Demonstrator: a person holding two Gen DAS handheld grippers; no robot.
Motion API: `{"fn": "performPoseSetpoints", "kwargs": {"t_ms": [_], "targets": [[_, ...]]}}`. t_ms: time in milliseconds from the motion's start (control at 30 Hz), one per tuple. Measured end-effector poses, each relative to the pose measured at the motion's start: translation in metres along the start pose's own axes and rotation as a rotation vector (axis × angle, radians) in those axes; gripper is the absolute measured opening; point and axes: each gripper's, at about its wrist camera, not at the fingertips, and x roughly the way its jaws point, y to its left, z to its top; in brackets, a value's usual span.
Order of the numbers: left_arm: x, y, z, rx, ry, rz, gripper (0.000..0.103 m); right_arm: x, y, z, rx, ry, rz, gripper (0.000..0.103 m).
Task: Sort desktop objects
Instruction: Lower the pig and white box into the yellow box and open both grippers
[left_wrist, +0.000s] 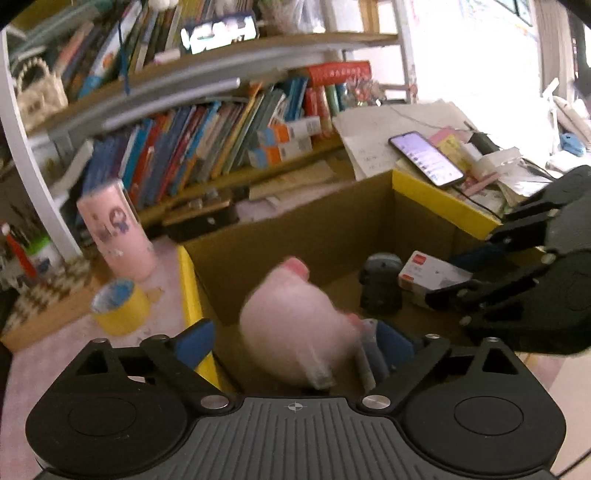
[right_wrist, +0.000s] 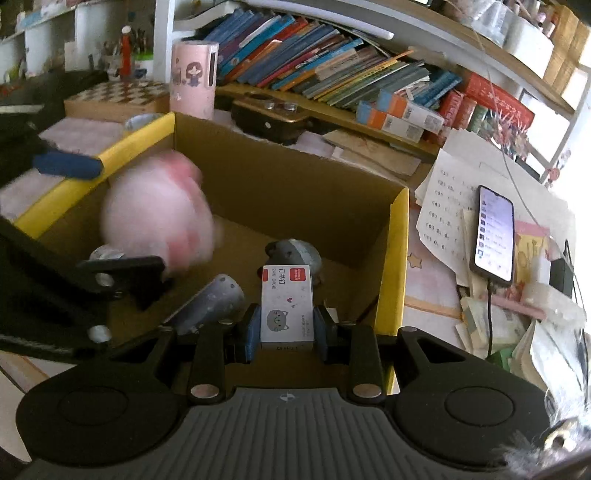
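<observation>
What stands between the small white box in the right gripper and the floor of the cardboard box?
Directly below the small white staple box lies a grey rounded object on the floor of the brown cardboard box. A grey cylinder lies beside it, left. Bare floor shows to the right.

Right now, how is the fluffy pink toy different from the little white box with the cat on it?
The pink toy is round, fluffy and blurred, with nothing gripping it between the open left gripper fingers; the white box is flat-sided, sharp and printed with a cat, clamped in the right gripper. The pink toy looks bigger than the white box. Both are over the open cardboard box.
</observation>
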Motion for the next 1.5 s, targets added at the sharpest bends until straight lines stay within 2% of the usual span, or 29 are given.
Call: {"fn": "performPoseSetpoints", "kwargs": {"t_ms": [167, 500, 633, 1133, 1500], "targets": [[-0.021, 0.004, -0.003, -0.004, -0.060, 0.024, 0.099, 0.003, 0.000, 0.004, -0.025, 0.005, 0.008, 0.028], [-0.044, 0.027, -0.016, -0.175, -0.083, 0.041, 0.100, 0.016, 0.007, 0.011, -0.073, 0.036, 0.007, 0.028], [-0.051, 0.032, -0.020, -0.206, -0.093, 0.055, 0.100, 0.009, 0.009, 0.009, -0.058, 0.010, -0.009, 0.038], [-0.089, 0.034, -0.037, -0.242, -0.149, 0.048, 0.100, -0.064, 0.010, -0.011, 0.195, -0.166, -0.096, 0.041], [-0.107, 0.034, -0.063, -0.230, -0.139, 0.022, 0.100, -0.096, 0.028, -0.048, 0.318, -0.186, -0.186, 0.041]]}}
